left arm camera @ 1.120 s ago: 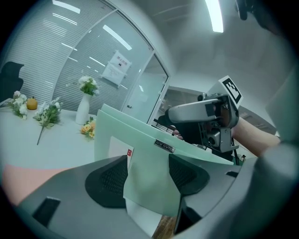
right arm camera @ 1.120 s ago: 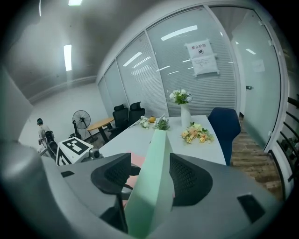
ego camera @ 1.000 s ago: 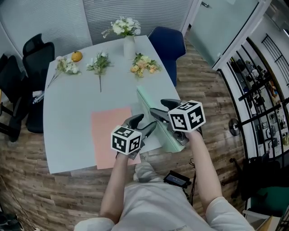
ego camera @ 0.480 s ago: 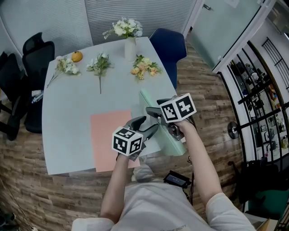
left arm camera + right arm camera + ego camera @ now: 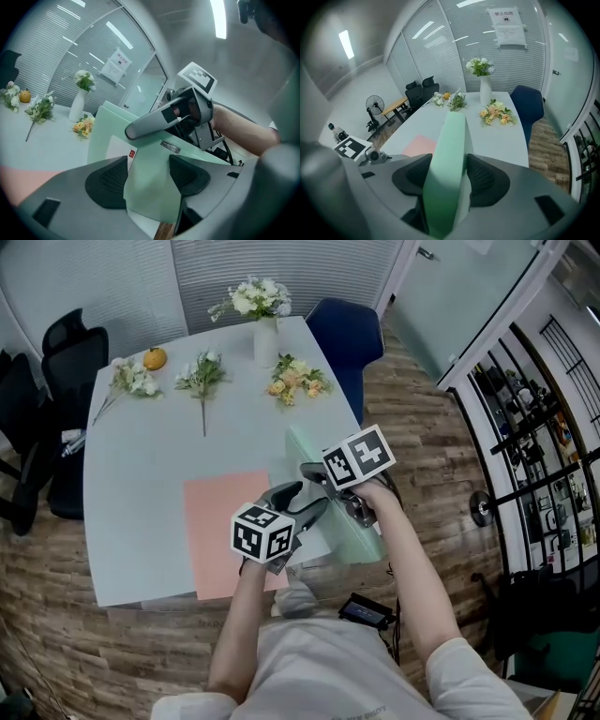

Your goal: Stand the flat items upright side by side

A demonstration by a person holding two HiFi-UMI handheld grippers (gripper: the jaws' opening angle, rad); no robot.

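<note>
Flowers crowd the far end of the pale worktop (image 5: 141, 456): a vase of white blooms (image 5: 265, 334), three loose bunches (image 5: 202, 376) and an orange fruit (image 5: 155, 359), all well apart from my grippers. A blue chair (image 5: 347, 343) stands at the far right corner, and black office chairs (image 5: 70, 348) stand along the left side. I hold the green folder (image 5: 305, 451) tilted up along the worktop's right edge. The right gripper (image 5: 311, 471) is clamped across its narrow edge, its jaws having just closed further on it. My left gripper (image 5: 307, 495) stands wide, the folder's near corner in its gap and the pads not pressing. A pink sheet (image 5: 220, 521) lies flat just left of that gripper, reaching the near edge. Since a second ago the right gripper has tipped downward and shifted toward the worktop's middle. Bare surface lies between sheet and flowers.
</note>
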